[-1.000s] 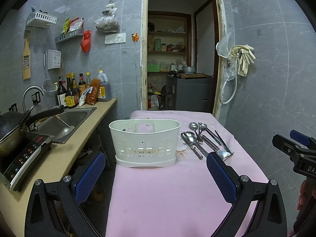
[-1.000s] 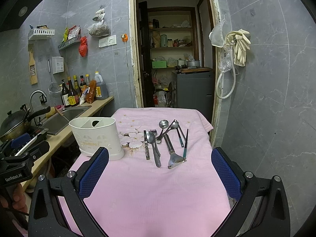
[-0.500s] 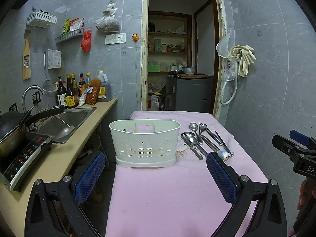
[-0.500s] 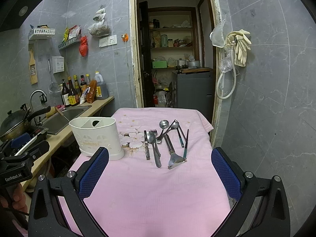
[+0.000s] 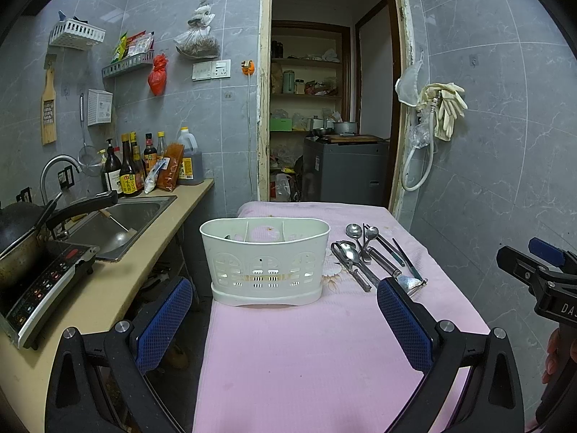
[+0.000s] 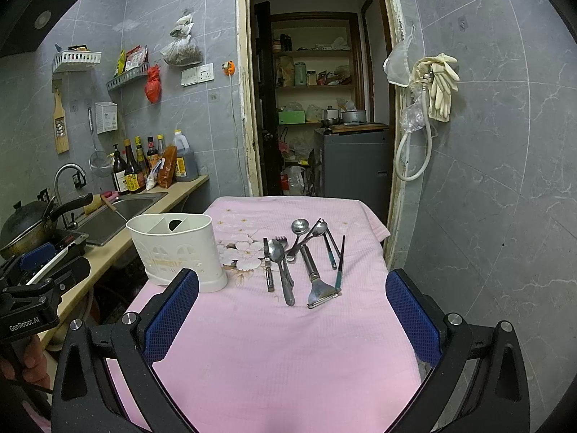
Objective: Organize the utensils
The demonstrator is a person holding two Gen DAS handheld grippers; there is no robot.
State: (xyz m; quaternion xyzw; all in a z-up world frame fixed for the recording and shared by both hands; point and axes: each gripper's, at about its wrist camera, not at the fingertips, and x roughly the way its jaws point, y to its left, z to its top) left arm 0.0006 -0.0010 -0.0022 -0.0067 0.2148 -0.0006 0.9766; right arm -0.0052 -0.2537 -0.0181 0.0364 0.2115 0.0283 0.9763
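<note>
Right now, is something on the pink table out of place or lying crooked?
Yes. The utensils lie loose in a crossed heap on the pink cloth, beside the white caddy, not in it. Spoon handles overlap, and the peeler lies slanted. Nothing looks spilled or broken.

Both cameras look forward and slightly down along the pink-covered desk (image 5: 324, 353) toward the doorway (image 6: 317, 101). The left view sits nearer the counter side, the right view farther right. Both share the white caddy (image 5: 265, 261) and the spread cutlery (image 6: 303, 259).
</note>
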